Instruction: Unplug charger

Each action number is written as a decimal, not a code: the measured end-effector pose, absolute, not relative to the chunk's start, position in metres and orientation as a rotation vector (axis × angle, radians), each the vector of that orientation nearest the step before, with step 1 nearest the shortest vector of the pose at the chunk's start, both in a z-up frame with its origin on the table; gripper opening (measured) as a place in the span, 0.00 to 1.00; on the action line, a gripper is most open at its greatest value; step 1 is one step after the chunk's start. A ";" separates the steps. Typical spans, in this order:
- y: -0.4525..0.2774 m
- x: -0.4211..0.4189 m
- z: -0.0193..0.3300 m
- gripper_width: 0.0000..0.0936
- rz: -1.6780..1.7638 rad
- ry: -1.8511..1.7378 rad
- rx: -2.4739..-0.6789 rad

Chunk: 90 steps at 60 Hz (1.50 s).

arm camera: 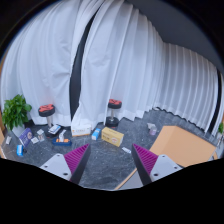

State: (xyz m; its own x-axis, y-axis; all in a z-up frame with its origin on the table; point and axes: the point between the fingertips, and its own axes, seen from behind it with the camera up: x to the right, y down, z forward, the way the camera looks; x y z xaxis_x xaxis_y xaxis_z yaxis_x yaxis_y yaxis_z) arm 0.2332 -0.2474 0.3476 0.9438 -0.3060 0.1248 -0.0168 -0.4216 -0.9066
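Note:
My gripper [110, 160] is open and empty, with its two magenta pads [76, 157] wide apart above a grey speckled tabletop [108, 165]. Beyond the fingers lies a row of small things: a yellow box [112, 136], a small blue item [97, 132] and a white boxy item [53, 129]. I cannot tell a charger or a plug apart among them. Nothing stands between the fingers.
Two clear jars with dark red lids [47, 113] [114, 108] stand at the back. A green plant [15, 110] is far left. A light wooden board [182, 146] lies ahead to the right. White curtains [120, 60] hang behind.

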 end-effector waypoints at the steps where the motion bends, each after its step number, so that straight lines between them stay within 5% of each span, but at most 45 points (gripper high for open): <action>1: -0.247 0.233 0.347 0.91 -0.324 0.234 -1.987; 19: -0.239 0.244 0.297 0.91 -0.386 0.288 -2.032; 38: -0.222 0.164 0.114 0.91 -0.321 0.353 -2.213; 45: -0.178 0.095 0.072 0.91 -0.226 0.303 -2.241; 58: -0.033 -0.001 0.058 0.91 -0.074 0.182 -2.170; 73: 0.128 -0.018 0.054 0.89 -0.084 0.106 -2.098; 79: 0.166 -0.017 0.041 0.76 -0.087 0.108 -2.100; 85: 0.183 -0.012 0.025 0.27 -0.097 0.113 -2.108; 90: 0.184 -0.017 0.026 0.18 -0.090 0.089 -2.089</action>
State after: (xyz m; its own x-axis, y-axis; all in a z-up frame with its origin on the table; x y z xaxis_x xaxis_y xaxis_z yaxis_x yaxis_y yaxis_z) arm -0.0170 0.1843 0.0256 0.9945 -0.1010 0.0279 -0.0260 -0.4956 -0.8682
